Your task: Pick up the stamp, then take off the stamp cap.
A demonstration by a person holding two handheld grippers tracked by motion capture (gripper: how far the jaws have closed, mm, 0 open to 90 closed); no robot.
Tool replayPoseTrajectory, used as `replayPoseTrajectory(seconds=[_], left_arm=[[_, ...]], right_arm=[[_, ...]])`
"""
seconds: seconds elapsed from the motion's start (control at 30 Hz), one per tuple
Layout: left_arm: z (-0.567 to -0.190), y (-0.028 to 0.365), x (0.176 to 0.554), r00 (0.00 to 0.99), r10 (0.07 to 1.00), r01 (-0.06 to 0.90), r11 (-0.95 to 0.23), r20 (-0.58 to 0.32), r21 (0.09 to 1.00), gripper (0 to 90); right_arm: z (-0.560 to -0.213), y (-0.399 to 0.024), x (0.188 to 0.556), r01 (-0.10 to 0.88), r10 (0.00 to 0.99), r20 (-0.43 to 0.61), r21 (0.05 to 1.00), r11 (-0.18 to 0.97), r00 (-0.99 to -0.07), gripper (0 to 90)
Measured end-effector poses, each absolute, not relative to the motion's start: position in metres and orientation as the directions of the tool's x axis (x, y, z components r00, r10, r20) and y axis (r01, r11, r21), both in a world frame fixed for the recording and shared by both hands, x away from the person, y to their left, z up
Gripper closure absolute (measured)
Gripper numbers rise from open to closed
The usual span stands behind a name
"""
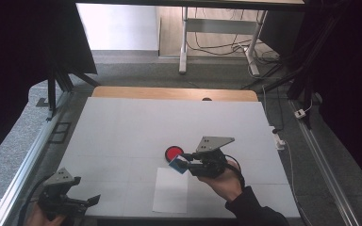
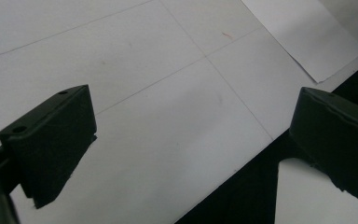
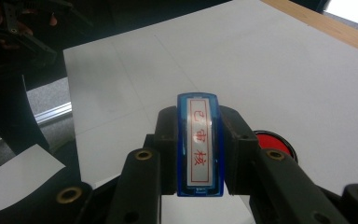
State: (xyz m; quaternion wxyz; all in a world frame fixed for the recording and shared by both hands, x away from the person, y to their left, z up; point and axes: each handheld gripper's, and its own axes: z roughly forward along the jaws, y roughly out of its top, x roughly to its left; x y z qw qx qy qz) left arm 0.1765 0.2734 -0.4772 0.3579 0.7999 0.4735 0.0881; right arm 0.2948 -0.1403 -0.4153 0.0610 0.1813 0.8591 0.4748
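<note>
right gripper [image 3: 199, 140] clamped on blue stamp [image 3: 199, 144], label face up between jaws; red ink pad [image 1: 173, 152] just beyond tips | left gripper [image 1: 82, 202] wide open, empty | likely inking: lower level; paper sheet [image 1: 170, 189] beneath

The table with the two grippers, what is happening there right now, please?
A person holds a gripper in each hand. The right gripper is shut on a blue stamp with red characters on its label, held just above the table beside a round red ink pad. A white sheet of paper lies nearer the person. The left gripper is open and holds nothing, at the table's near left corner.
</note>
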Motion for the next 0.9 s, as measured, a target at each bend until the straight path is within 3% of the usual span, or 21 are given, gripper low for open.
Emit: replayPoseTrajectory(seconds=[0.43, 0.9], left_arm=[[-0.473, 0.267, 0.183, 0.620, 0.762, 0.630, -0.341, -0.187, 0.697, 0.4], [-0.472, 0.230, 0.202, 0.738, 0.654, 0.550, -0.440, -0.166, 0.710, 0.0]], right_arm=[[-0.411, -0.143, 0.291, 0.250, 0.361, 0.073, 0.845, 0.473, -0.930, 71.3], [-0.407, -0.147, 0.288, 0.230, 0.341, 0.066, 0.854, 0.466, -0.938, 71.3]])
